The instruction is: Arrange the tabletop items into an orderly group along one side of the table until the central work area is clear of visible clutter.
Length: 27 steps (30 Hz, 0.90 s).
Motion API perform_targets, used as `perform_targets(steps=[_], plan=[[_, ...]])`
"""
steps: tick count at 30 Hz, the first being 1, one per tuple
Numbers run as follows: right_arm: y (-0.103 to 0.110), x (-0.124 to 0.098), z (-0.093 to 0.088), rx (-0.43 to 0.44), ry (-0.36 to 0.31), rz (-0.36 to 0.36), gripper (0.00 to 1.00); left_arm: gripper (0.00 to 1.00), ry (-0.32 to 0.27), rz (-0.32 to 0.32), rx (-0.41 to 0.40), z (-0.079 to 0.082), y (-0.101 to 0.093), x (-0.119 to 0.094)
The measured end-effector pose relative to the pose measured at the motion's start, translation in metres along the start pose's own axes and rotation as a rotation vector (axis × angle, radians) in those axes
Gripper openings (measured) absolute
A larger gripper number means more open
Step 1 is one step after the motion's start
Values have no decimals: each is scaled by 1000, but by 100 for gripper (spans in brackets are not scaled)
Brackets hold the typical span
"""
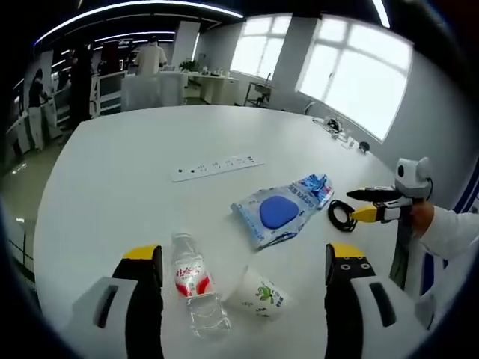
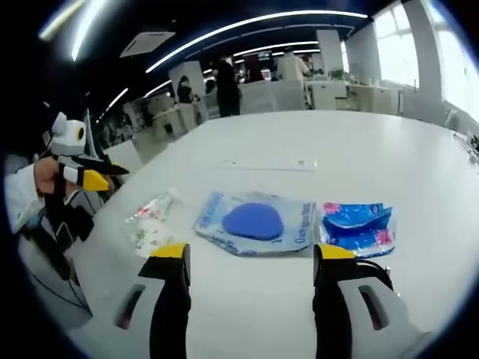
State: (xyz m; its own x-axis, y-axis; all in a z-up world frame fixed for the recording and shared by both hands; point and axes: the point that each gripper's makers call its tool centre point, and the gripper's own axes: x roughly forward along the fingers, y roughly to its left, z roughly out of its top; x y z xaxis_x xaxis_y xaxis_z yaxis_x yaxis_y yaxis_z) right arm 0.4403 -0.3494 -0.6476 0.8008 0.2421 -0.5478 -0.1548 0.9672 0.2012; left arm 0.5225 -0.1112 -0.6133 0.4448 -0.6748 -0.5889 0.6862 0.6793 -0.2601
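Tabletop items not yet grouped, judged from layout: blue-disc pouch (image 1: 278, 213) lying mid-surface (image 1: 112, 172). Clear bottle (image 1: 193, 288) and paper cup (image 1: 260, 293) lying tipped, near the pouch on the left tongs' (image 1: 243, 265) side. Small blue packet (image 2: 357, 226) just beside the pouch. Black cable coil (image 1: 341, 215) near the pouch, close to the right tongs (image 2: 251, 262). White power strip (image 1: 217, 167) beyond the pouch.

Left tongs: spread wide, holding nothing. Right tongs: likewise wide, empty.

Labels: red bottle label, white characters, not readable. Pouch print too small to read.
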Motion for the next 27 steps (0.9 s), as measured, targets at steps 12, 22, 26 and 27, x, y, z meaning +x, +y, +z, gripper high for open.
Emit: perform_targets(steps=[12, 22, 26, 27], plan=[[17, -24, 5, -36, -5, 26, 66, 94, -56, -11, -14, -8, -14, -46], [38, -40, 9, -53, -17, 77, 67, 96, -105, -7, -38, -21, -23, -87], [45, -44, 11, -57, -17, 99, 68, 97, -113, 1, -43, -27, -22, -101], [47, -44, 11, -62, -15, 102, 68, 96, -112, 5, -47, -30, -21, -105]])
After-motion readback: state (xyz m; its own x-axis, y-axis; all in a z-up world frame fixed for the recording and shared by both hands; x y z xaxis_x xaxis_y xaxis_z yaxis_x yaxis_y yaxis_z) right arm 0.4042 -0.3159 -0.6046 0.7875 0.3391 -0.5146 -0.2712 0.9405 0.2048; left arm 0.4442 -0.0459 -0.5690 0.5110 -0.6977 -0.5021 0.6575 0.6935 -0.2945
